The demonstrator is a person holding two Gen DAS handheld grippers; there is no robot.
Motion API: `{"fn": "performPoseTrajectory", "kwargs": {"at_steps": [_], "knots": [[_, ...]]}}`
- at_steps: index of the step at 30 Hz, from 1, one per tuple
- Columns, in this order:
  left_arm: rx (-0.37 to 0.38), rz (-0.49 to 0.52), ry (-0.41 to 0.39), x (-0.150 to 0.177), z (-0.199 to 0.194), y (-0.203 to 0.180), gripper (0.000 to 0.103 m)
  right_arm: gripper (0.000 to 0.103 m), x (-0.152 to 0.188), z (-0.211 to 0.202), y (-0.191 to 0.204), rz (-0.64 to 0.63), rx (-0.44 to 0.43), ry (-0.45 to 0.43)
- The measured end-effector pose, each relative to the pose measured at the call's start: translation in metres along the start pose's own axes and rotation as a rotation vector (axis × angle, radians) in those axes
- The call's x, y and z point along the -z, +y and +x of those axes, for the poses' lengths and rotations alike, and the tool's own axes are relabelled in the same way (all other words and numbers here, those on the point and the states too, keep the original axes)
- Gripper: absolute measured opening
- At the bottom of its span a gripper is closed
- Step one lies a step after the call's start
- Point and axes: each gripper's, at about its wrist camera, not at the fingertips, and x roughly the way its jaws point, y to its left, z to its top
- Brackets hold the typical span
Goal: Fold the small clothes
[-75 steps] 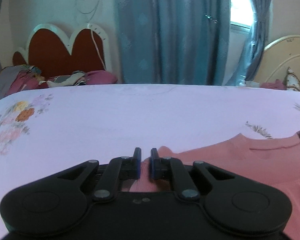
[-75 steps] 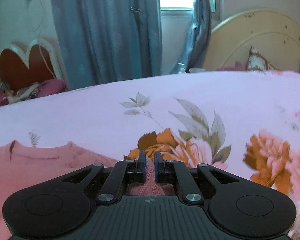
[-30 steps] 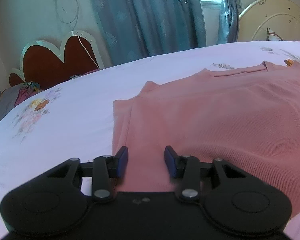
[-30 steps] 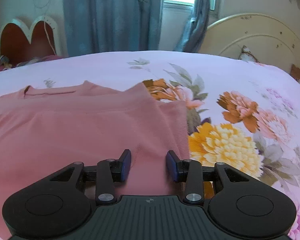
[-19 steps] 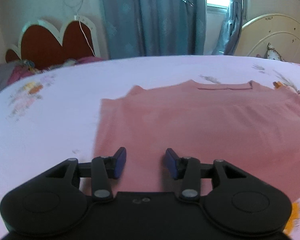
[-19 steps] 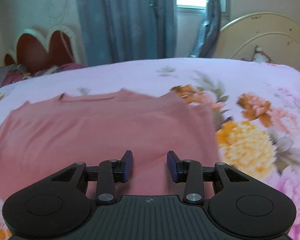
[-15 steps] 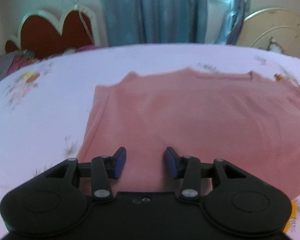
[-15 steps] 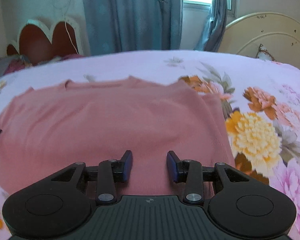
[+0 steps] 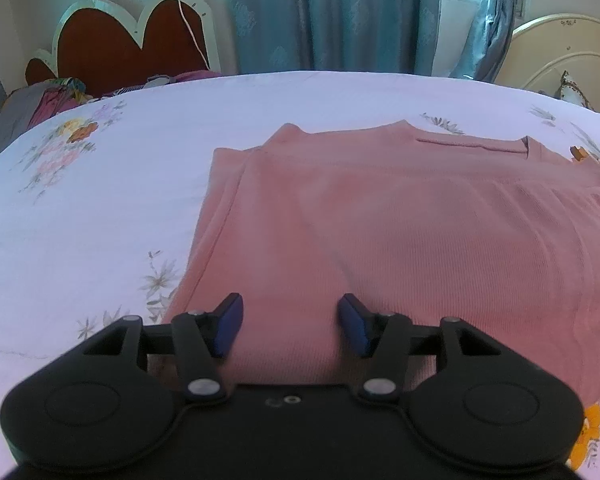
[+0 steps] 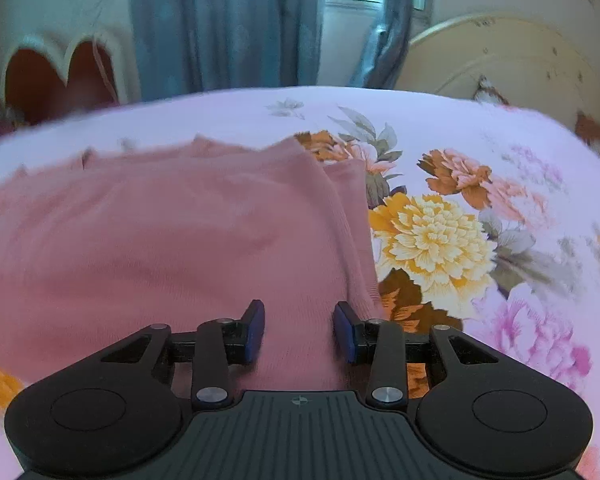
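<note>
While spreading wider over the near left edge of the pink shirt (image 9: 400, 220), left gripper (image 9: 291, 326) released, jaws parted and still opening, fabric below and between the blue pads (image 9: 225, 326) but not pinched. Pink shirt lying flat on the floral bed sheet (image 9: 99, 200), collar at the far side. Right gripper (image 10: 298, 330) likewise released, jaws moderately apart above the shirt's near right edge, gripping nothing.
</note>
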Motion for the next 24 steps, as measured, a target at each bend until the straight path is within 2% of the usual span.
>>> {"fn": "performPoseTrajectory", "kwargs": {"at_steps": [6,10,16,20,24], "knots": [[0.010,-0.010,-0.017,0.000,-0.017,-0.001,0.054,0.039,0.006,-0.014,0.036,-0.046,-0.071,-0.018],[0.020,0.000,0.001,0.011,-0.020,-0.004,0.060,0.039,0.020,-0.009,0.055,-0.119,-0.061,0.008],[0.004,0.022,0.014,0.023,-0.015,-0.001,0.064,0.039,0.028,-0.006,0.051,-0.096,-0.037,0.036],[0.019,0.006,0.036,0.020,-0.017,0.002,0.065,0.039,0.024,-0.012,0.058,-0.071,-0.072,0.040],[0.031,0.010,0.051,0.021,-0.024,0.004,0.070,0.039,0.018,-0.022,0.078,-0.091,-0.107,0.018]]}}
